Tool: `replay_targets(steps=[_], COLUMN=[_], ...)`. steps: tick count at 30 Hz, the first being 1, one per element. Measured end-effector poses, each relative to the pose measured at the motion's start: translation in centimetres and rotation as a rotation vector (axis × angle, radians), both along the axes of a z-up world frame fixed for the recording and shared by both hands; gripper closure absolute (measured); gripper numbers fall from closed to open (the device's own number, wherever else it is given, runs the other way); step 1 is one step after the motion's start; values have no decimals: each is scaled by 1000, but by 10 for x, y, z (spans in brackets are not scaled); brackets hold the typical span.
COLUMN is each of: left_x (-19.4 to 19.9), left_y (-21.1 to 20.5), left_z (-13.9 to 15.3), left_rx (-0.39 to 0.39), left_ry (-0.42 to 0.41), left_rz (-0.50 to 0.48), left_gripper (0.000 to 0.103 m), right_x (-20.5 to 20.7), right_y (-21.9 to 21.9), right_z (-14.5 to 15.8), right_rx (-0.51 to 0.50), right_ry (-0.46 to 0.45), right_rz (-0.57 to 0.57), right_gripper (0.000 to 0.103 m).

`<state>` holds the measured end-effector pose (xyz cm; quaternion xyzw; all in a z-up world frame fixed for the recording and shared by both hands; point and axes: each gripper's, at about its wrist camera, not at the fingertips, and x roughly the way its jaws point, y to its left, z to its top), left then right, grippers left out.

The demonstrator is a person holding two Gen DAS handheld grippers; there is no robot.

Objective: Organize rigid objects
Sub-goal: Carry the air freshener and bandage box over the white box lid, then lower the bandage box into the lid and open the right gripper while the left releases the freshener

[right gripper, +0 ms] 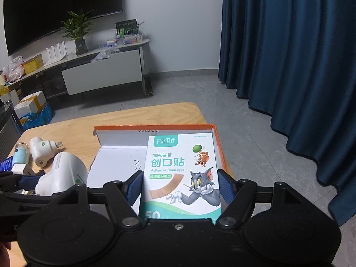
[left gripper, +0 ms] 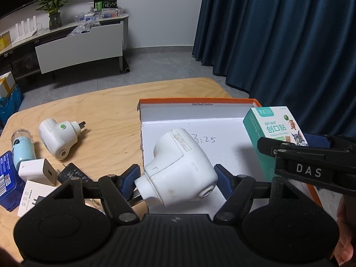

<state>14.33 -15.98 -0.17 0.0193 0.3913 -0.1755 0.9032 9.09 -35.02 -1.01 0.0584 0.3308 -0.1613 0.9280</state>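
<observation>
Dark blue curtains (right gripper: 289,66) hang at three o'clock behind a wooden table (left gripper: 106,111) bearing an orange-rimmed tray (left gripper: 195,99). Over the tray, at five o'clock, the right gripper (right gripper: 180,188) clamps an adhesive bandage box (right gripper: 181,169), while at seven o'clock the left gripper (left gripper: 178,179) grips a white plug-in device (left gripper: 180,166). A second plug-in device (left gripper: 58,135) lies on the table at nine o'clock.

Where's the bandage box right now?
The bandage box is held in the right gripper, over the right side of the orange-edged tray.
</observation>
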Motion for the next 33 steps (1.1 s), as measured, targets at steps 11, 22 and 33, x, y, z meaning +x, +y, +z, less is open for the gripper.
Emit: replay_targets(steps=[11, 22, 33], left_x=[19, 17, -16], left_y=[-14, -33, 7], left_z=[-8, -9, 15], left_rx=[-2, -52, -12], left_ry=[17, 48, 42], left_rz=[-15, -82, 17], left_gripper=[29, 15, 0], right_x=[-8, -40, -59], right_y=[-21, -18, 12], right_z=[19, 29, 32], right_rx=[-12, -1, 28], right_ry=[-98, -121, -110], right_rz=[-75, -94, -47], right_gripper=[18, 18, 15])
